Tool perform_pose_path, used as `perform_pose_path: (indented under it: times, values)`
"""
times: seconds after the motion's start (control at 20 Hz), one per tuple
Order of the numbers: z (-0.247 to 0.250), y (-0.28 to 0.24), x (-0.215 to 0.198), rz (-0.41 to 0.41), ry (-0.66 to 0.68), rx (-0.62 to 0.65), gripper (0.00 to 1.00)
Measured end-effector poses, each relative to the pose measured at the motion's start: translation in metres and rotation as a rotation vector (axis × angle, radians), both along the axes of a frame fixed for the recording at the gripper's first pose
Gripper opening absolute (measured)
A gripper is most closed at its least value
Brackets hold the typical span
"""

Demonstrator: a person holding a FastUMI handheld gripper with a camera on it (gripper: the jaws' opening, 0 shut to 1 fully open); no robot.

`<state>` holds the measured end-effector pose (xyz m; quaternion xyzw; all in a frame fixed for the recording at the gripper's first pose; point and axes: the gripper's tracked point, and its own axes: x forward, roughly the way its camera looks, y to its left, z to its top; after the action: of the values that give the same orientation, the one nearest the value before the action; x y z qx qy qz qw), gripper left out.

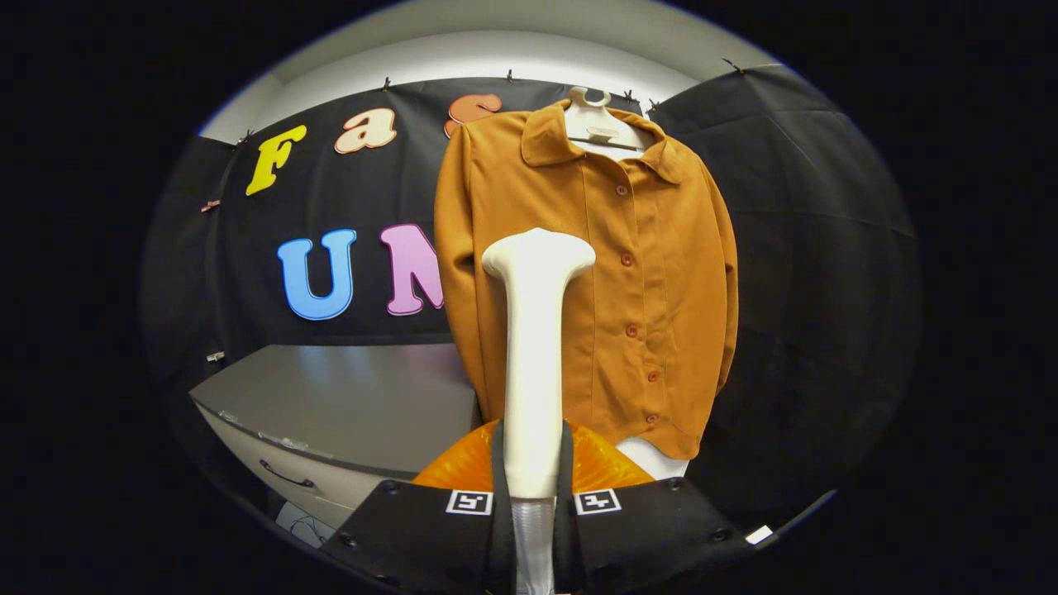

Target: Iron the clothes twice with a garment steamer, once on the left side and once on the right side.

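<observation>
Tongs [533,487] clamp steamer [533,347], head near shirt's [653,273] left edge.

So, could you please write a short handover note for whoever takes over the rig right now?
Gripper: shut on the steamer, both fingers pressing its handle; the head points up and forward.
Shirt: buttoned, on a hanger against the booth wall, beyond the fingers. The steamer head sits in front of the shirt's left half; whether it touches the cloth cannot be told.
Cabinet: grey, with a drawer, beside the shirt.
Done: steamer picked up and brought to the shirt.
Left: as far as this shows, both passes, one on each side of the shirt.
</observation>
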<state>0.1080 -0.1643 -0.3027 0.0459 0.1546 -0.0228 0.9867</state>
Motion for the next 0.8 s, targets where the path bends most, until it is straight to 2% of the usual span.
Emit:
perform_pose_path:
  times: [0.4, 0.6, 0.8]
  values:
    - [-0.070, -0.006, -0.029, -0.003, 0.167, -0.004, 0.21]
    - [-0.085, -0.006, -0.035, -0.003, 0.210, 0.004, 0.21]
    - [-0.097, -0.006, -0.059, 0.008, 0.225, 0.029, 0.21]
